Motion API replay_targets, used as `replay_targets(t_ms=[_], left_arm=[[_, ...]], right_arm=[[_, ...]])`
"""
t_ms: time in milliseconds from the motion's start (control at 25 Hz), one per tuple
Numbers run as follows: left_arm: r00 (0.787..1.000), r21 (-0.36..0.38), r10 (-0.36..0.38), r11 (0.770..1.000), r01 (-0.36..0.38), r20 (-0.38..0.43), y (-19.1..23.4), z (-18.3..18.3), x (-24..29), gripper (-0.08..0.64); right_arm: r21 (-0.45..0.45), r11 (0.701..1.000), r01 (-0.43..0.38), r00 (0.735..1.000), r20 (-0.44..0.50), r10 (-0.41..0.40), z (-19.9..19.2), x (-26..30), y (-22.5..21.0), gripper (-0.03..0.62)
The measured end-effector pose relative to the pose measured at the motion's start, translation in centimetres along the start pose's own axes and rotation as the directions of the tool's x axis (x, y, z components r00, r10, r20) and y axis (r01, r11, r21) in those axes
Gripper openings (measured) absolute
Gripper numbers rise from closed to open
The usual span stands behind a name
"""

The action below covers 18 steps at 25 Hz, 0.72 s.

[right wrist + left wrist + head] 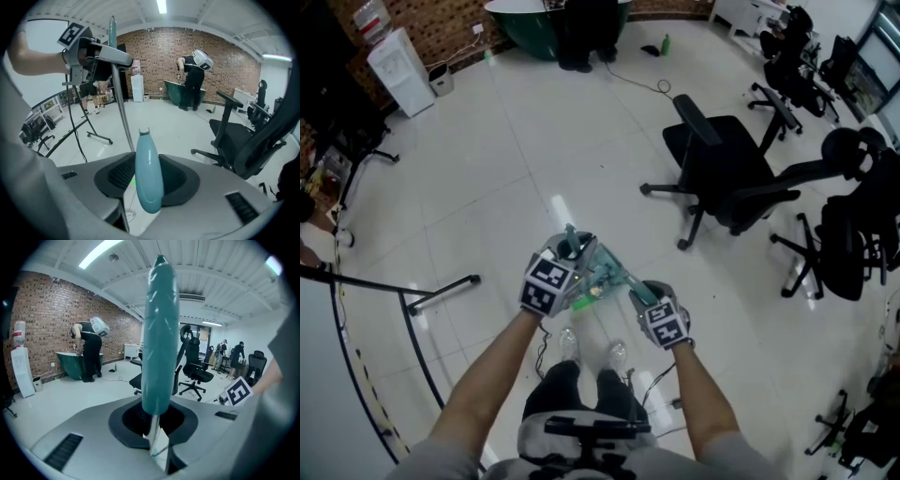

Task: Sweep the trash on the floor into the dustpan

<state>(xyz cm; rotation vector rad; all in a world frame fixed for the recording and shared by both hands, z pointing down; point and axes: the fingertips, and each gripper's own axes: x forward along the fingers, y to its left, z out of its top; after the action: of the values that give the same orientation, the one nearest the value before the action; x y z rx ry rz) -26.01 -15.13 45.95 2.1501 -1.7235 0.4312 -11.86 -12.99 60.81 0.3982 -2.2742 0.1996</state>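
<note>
No sweeping shows yet; this looks like the pick-up step. The left gripper [570,249] has its fingers nearly together, clamped on the thin metal pole [153,428] just under its teal grip. The right gripper [641,294] has its fingers part open around a paler teal handle [149,173]. A strip of floor shows beside the handle, so I cannot tell whether they press on it.

Both pieces stand upright close together in front of the person's shoes [592,349]. I cannot tell which is the broom and which the dustpan, and the pan itself is not clear in any view. No trash can be made out on the floor [534,150], only a small green glint near the feet. So, in my judgement, the whole sweep is left.

The floor ahead and to the left front lies bare. A stand's legs [441,289] reach in on the left. A black chair [722,169] is near on the right, with more chairs [848,234] beyond it. A cable [639,81] trails far ahead.
</note>
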Motion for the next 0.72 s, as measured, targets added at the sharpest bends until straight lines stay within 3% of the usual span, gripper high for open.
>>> replay_targets(t_ms=[360,560,720], left_arm=[[0.994,0.022,-0.112,0.994,0.112,0.003,-3.5,0.9,4.3,0.021],[0.974,0.033,-0.228,0.973,0.228,-0.009,-6.8,1.3,5.6,0.025],[0.962,0.041,-0.271,0.961,0.272,-0.02,-8.3,1.3,6.0,0.028]], right_arm=[[-0.022,0.999,-0.029,0.998,0.047,0.03,0.7,0.3,0.1,0.153],[-0.008,1.0,-0.029,0.998,0.063,0.03,1.2,0.4,-0.5,0.153],[0.002,1.0,-0.029,0.997,0.073,0.028,1.4,0.6,-0.6,0.153]])
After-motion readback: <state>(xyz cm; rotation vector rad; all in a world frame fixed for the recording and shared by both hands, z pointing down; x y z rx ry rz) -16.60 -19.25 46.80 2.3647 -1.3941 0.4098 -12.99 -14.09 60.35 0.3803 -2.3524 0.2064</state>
